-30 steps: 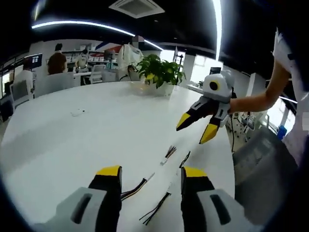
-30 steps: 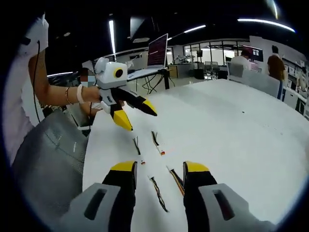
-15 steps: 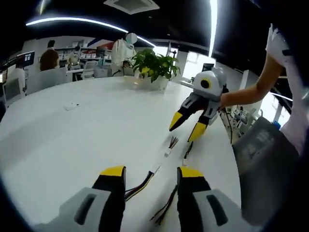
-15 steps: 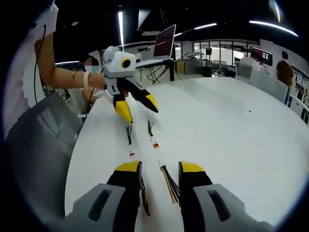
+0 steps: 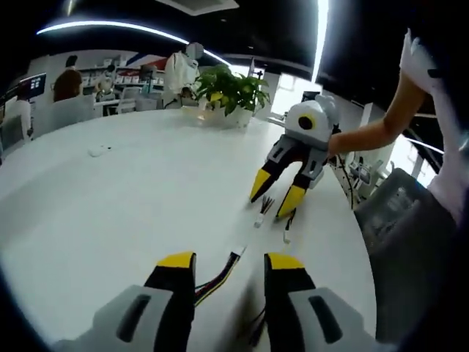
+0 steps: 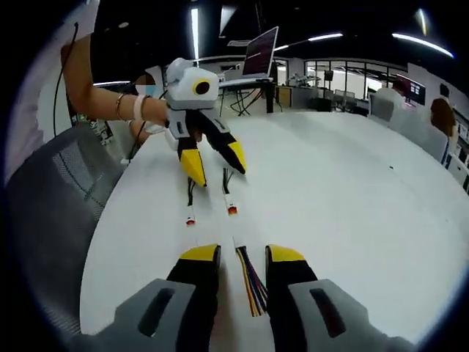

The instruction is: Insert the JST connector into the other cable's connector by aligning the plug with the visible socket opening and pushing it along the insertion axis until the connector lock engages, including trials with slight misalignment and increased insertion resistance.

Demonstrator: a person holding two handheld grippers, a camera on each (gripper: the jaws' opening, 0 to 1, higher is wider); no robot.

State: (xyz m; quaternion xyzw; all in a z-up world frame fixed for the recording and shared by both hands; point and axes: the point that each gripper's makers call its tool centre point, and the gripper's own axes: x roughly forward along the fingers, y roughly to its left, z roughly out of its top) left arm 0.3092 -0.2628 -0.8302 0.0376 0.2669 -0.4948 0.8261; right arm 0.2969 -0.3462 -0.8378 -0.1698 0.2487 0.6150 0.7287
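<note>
In the left gripper view, our left tongs (image 5: pixel 222 262) stood apart and empty, low over the white worktop (image 5: pixel 110 198), with a multicoloured cable (image 5: pixel 220 273) lying between the jaws and running forward to a small white connector (image 5: pixel 239 251) at its far end. Beyond it the right tongs (image 5: pixel 276 193) hung spread above two shorter leads (image 5: pixel 272 213), whose white ends (image 5: pixel 258 222) lay just beside each other on the worktop. We judged the first risk to be here: the jaws straddled loose wire, not the connector body, so a closure at this spot would have pinched the strands and left the plug free to swing or twist. In the right gripper view, our right tongs (image 6: pixel 242 256) were likewise parted and held nothing, a ribbon of coloured wires (image 6: pixel 250 280) lying between them on the worktop (image 6: pixel 352 198). Ahead, the left tongs (image 6: pixel 219 163) were spread over two dark leads (image 6: pixel 192 192) with red-tipped ends (image 6: pixel 232 210), well apart from our own wire. We could not tell from either view which end was plug and which socket, nor which way the openings faced, and that seemed the likelier cause of trouble: a wrong pairing, or a plug gripped askew, would have met the socket off-axis, jammed, and perhaps bent the pins before any lock engaged.
</note>
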